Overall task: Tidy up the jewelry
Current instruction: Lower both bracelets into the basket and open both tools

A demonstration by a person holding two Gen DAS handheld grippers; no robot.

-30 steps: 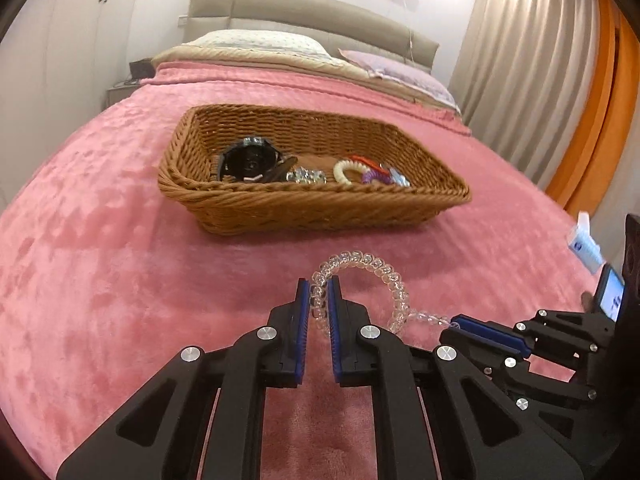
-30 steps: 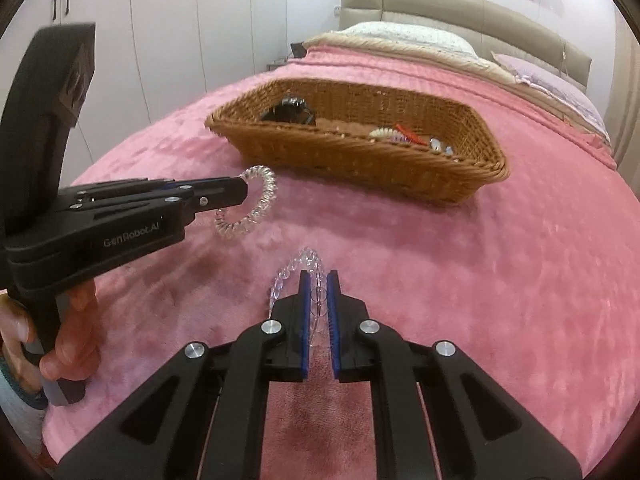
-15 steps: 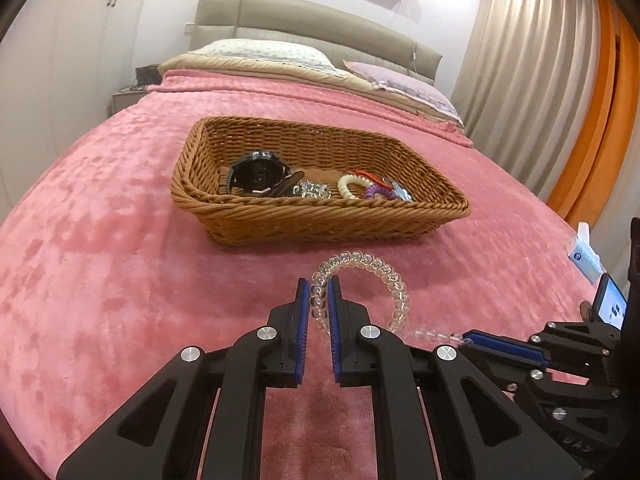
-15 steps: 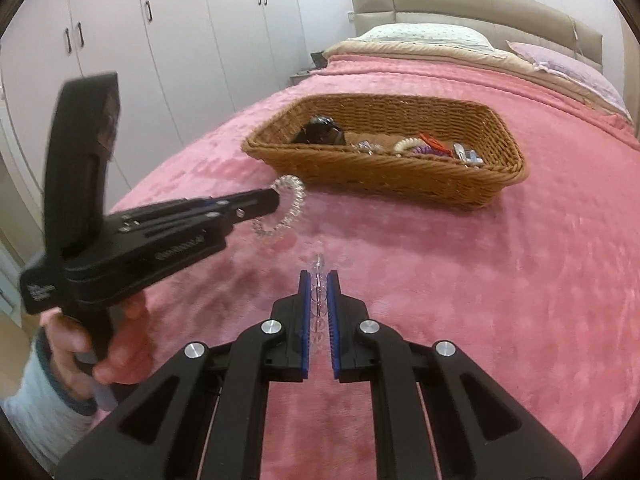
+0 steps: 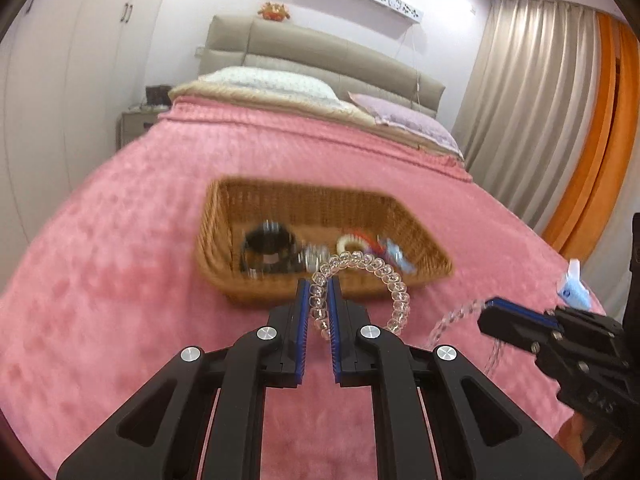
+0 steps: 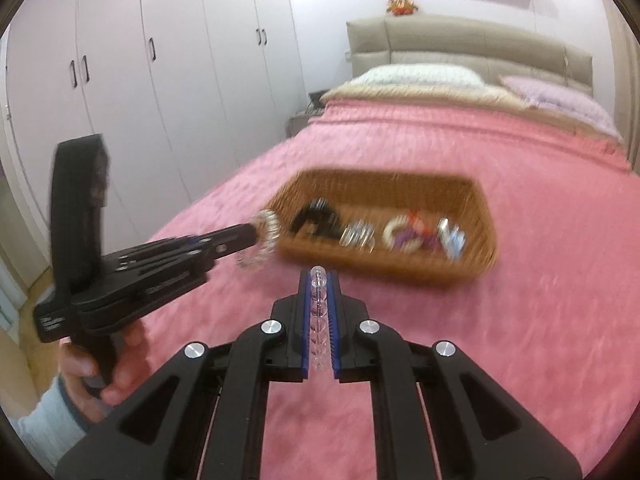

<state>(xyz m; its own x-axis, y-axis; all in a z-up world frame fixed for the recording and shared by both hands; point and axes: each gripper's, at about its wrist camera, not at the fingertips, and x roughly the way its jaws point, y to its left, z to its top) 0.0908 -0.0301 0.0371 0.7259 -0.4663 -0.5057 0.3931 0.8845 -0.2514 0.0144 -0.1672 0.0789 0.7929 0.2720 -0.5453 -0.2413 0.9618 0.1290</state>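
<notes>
Currently both grippers are airborne over the bed, each carrying one clear bead bracelet.

Left gripper [image 5: 319, 300]: fingers closed on a clear bead bracelet [image 5: 384, 276]. The pinch takes only a short run of beads; the rest of the loop arcs out ahead and to the right of the fingertips, hanging free. Holding it by one side probably keeps the loop open and untangled for the drop.

Right gripper [image 6: 319, 296]: fingers closed on a second clear bracelet [image 6: 318, 276]. It sits edge-on between the pads, so from the right wrist view only a single line of beads shows, with one bead poking past the tips. From the left wrist view, this bracelet trails off the tips to the left and below.

Wicker basket [image 5: 224, 256]: ahead of both sets of fingers, resting on the bed, apart from both bracelets. It already holds a black watch [image 5: 269, 249], a silvery piece, a white ring-shaped band [image 5: 352, 245] and some red, purple and blue bits too blurred to name. Judgement: the basket is the collection point, and both bracelets are in transport toward it; release not yet done.

Surface: pink plush bedspread [image 5: 120, 280], soft and dimpled, so small beads could sink into the pile if dropped short. Room: upholstered headboard with pillows beyond the basket, white wardrobe doors [image 6: 180, 80] to the left of the fingers, beige and orange curtains [image 5: 560, 100] to the right. Both views are motion-blurred.
</notes>
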